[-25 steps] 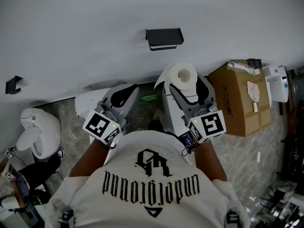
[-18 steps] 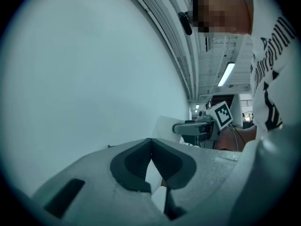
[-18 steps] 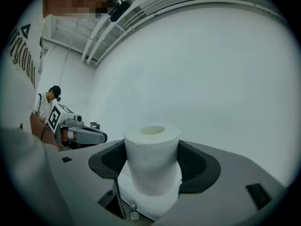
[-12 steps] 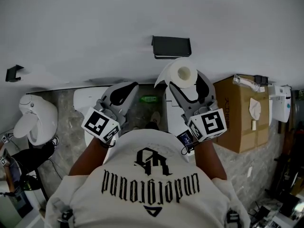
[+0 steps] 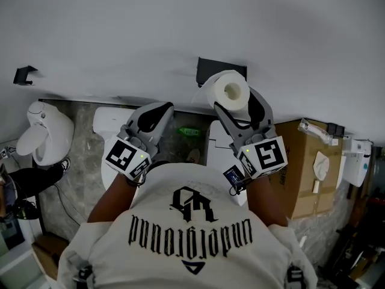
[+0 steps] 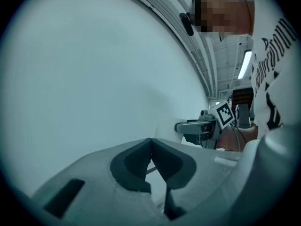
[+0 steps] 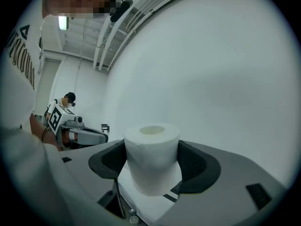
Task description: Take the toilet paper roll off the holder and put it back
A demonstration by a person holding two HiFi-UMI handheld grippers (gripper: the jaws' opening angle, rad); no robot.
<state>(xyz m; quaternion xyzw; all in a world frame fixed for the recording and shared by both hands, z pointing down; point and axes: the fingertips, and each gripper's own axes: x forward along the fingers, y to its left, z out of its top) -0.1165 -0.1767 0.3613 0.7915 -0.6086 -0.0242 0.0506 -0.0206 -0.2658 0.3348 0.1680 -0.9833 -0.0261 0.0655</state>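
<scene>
- The white toilet paper roll (image 5: 231, 91) is sitting upright between the jaws of the right gripper (image 5: 239, 103), its hollow core facing up toward the head camera and a loose sheet hanging off its left side
- The right gripper is clenching the roll from both sides, its dark pads (image 7: 195, 161) pressing against the paper
- In the head view the roll is overlapping the lower edge of the black wall-mounted holder (image 5: 210, 70); whether they are touching cannot be told
- The right forearm (image 5: 264, 200) is reaching forward and up toward the plain white wall (image 5: 180, 29)
- The left gripper (image 5: 150, 116) is resting lower and to the left, well apart from the roll, its jaws pressed together on nothing
- A brown cardboard box (image 5: 307, 161) is standing on the floor at the right, and a white toilet (image 5: 39, 131) at the far left
</scene>
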